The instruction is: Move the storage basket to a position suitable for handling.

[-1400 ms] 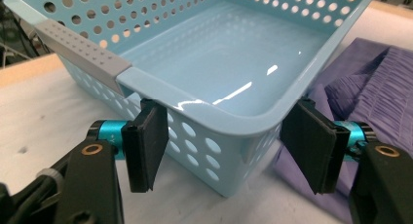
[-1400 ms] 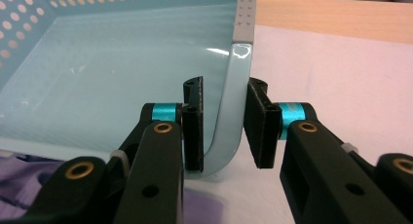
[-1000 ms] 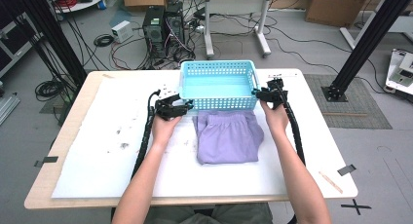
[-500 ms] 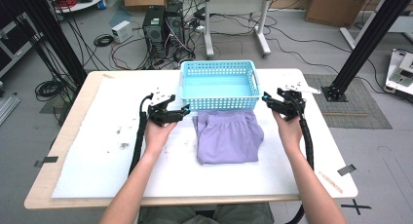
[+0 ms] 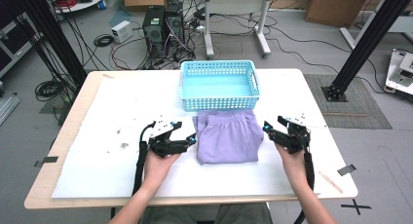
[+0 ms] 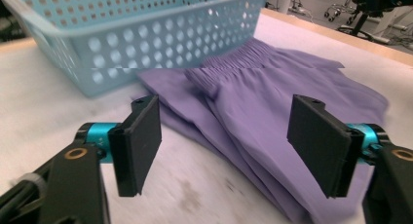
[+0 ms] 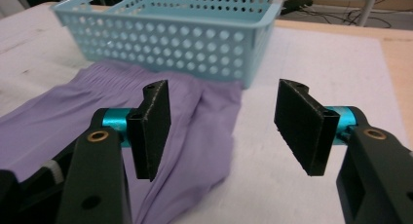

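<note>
A folded purple garment [image 5: 227, 136] with an elastic waistband lies on the white sheet, just in front of a light blue perforated basket [image 5: 219, 103]. My left gripper [image 5: 191, 139] is at the garment's left edge, pointing toward it. Its jaws have just opened wide and then eased in slightly; nothing is pinched between them. In the left gripper view [image 6: 226, 136] the garment [image 6: 272, 102] lies beyond the jaws. My right gripper [image 5: 267, 128] is at the garment's right edge. Its jaws have just been opening, and the right gripper view [image 7: 221, 121] shows nothing gripped. The garment [image 7: 97, 117] passes under one jaw.
A white sheet [image 5: 122, 175] covers the wooden table [image 5: 53, 151]; small dark specks [image 5: 122, 145] lie at the left. The basket [image 6: 122, 44] looks empty. Behind the table, computers and cables [image 5: 160, 29] sit on the floor, with black frame posts at both sides.
Both hands have pulled back from the basket's front corners toward the near side, stopping on either side of the garment. Both pairs of jaws stand wider. The basket and garment have not moved.
</note>
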### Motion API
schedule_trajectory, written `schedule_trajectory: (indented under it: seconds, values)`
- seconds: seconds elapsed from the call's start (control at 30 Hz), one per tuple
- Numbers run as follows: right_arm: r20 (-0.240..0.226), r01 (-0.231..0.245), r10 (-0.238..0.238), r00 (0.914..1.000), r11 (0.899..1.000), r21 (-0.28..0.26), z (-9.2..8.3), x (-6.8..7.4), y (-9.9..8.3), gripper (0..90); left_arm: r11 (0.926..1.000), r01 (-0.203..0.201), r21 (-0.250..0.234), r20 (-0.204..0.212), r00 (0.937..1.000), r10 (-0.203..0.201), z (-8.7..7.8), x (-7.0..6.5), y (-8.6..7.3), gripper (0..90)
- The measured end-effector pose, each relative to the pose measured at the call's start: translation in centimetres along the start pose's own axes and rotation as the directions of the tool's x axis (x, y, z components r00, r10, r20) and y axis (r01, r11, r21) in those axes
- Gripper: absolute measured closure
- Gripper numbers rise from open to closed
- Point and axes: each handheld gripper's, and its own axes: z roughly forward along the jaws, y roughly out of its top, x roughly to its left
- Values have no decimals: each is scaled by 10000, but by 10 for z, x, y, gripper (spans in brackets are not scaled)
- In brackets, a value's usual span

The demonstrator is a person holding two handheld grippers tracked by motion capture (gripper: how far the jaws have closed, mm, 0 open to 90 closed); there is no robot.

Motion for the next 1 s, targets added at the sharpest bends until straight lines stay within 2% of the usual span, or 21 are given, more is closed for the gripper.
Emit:
schedule_trajectory:
  seconds: [0.07, 0.17, 0.3, 0.37, 0.4, 0.47, 0.53, 0.6, 0.67, 0.7, 0.73, 0.77, 0.8, 0.83, 0.93, 1.0]
  values:
    - [22, 151, -151, 9999, 9998, 112, -7, 7, -10, 408, 9986, 435, 316, 206, 9988, -442, -3, -4, -6, 297]
    - [-28, 110, -109, 9999, 9993, 359, -14, 14, -22, 436, 9929, 789, 896, 394, 9958, -827, -3, -10, -15, 296]
    - [-248, -33, 51, 9997, 9975, 704, -21, 21, -35, 448, 9853, 890, 1458, 464, 9942, -966, -1, -24, -24, 296]
    - [-398, -165, 201, 9990, 9959, 889, -22, 24, -40, 475, 9809, 738, 1799, 386, 9959, -820, 0, -31, -26, 297]
    - [-476, -208, 259, 9985, 9942, 1051, -23, 26, -42, 490, 9783, 777, 1920, 398, 9954, -869, 1, -34, -26, 305]
    - [-519, -365, 436, 9977, 9907, 1313, -22, 29, -45, 509, 9731, 1099, 2025, 573, 9907, -1238, 2, -38, -26, 358]
    - [-583, -540, 648, 9962, 9838, 1709, -20, 33, -47, 533, 9677, 996, 2316, 455, 9925, -1131, 5, -43, -27, 365]
    - [-616, -568, 709, 9956, 9767, 2069, -17, 35, -49, 549, 9626, 842, 2574, 354, 9947, -964, 8, -46, -27, 413]
    - [-592, -599, 773, 9953, 9656, 2531, -14, 40, -52, 548, 9543, 879, 2857, 363, 9941, -1025, 10, -49, -27, 417]
    - [-561, -559, 736, 9957, 9613, 2697, -12, 42, -53, 548, 9502, 738, 3029, 292, 9958, -867, 12, -52, -27, 432]
    - [-537, -433, 607, 9967, 9589, 2806, -10, 45, -54, 548, 9501, 580, 3064, 180, 9976, -667, 12, -53, -27, 440]
    - [-580, -312, 505, 9970, 9550, 2949, -8, 47, -55, 551, 9508, 605, 3039, 124, 9976, -675, 13, -54, -26, 452]
    - [-628, -168, 386, 9973, 9488, 3153, -5, 49, -55, 578, 9503, 646, 3044, 67, 9975, -699, 13, -54, -26, 467]
    - [-669, 4, 228, 9975, 9447, 3280, -4, 51, -55, 643, 9512, 656, 3016, 65, 9975, -709, 14, -53, -26, 502]
    - [-686, 245, -17, 9976, 9427, 3326, -2, 54, -54, 753, 9494, 452, 3107, 128, 9986, -517, 15, -52, -25, 632]
    - [-872, 142, 164, 9961, 9406, 3392, -2, 53, -54, 815, 9482, 344, 3159, 194, 9989, -427, 16, -52, -24, 720]
